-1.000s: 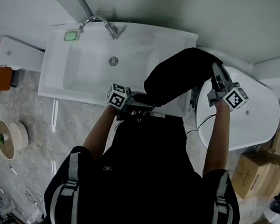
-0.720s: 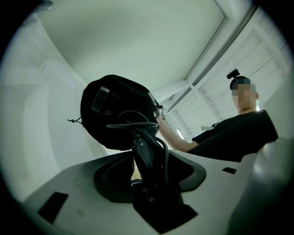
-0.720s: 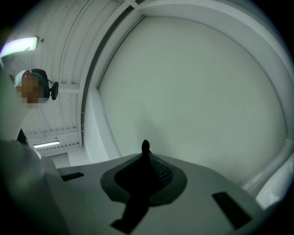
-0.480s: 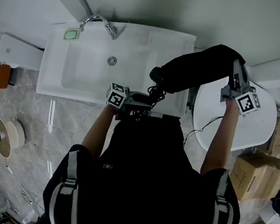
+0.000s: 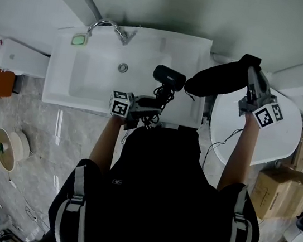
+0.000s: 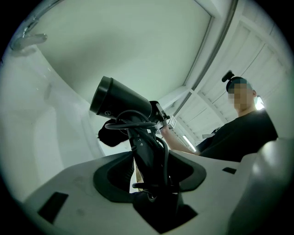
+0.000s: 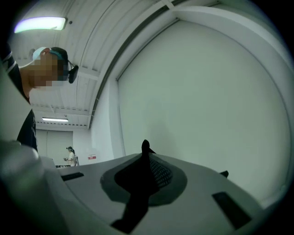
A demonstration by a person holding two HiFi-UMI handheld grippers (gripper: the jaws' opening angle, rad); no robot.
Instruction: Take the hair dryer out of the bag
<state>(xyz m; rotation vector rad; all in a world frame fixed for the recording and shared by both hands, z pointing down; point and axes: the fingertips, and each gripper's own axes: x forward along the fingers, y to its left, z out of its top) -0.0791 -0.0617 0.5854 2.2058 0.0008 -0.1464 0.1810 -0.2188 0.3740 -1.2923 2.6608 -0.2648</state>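
Note:
The black hair dryer [image 5: 169,77] stands free above the white sink's right rim, with its cord coiled round the handle. My left gripper [image 5: 155,105] is shut on that handle. In the left gripper view the hair dryer [image 6: 123,103] rises from the jaws, barrel pointing up left. The black bag [image 5: 219,78] hangs limp to the right of the dryer, apart from it. My right gripper [image 5: 250,71] is shut on the bag's far end. Dark bag cloth [image 7: 143,181] is pinched between the jaws in the right gripper view. The bag [image 6: 111,136] also shows behind the dryer.
The white sink [image 5: 89,83] with a chrome faucet [image 5: 107,25] and a green item [image 5: 78,38] on its rim lies ahead. A round white tub [image 5: 285,135] sits to the right, with cardboard boxes [image 5: 275,190] beside it. A spool [image 5: 6,149] lies on the floor at left.
My right gripper has pulled the bag up and to the right, off the hair dryer. The dryer, covered before, now stands bare in my left gripper.

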